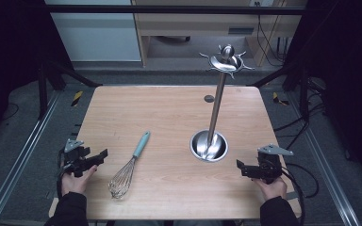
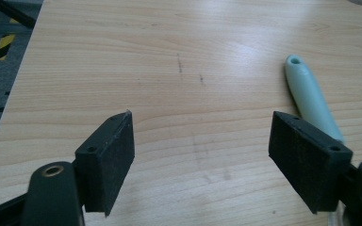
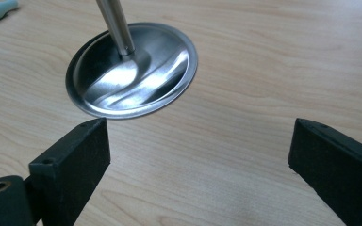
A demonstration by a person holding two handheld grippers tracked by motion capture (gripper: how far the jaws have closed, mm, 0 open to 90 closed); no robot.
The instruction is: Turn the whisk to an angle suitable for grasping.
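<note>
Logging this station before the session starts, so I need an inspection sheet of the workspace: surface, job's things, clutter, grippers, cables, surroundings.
Surface: light wooden table, a few faint dark marks, a small dark round spot near the far edge.
Job's things: whisk with a pale teal handle lying flat left of centre; steel utensil stand upright on its round dished base, hooks at the top bare.
Clutter: nothing seen.
Grippers: left gripper and right gripper both open, holding nothing, at the near corners.
Cables: black cables trail from the right gripper; more on the floor at right.
Surroundings: dark frame, grey floor, hazard tape, wooden furniture behind.
</note>
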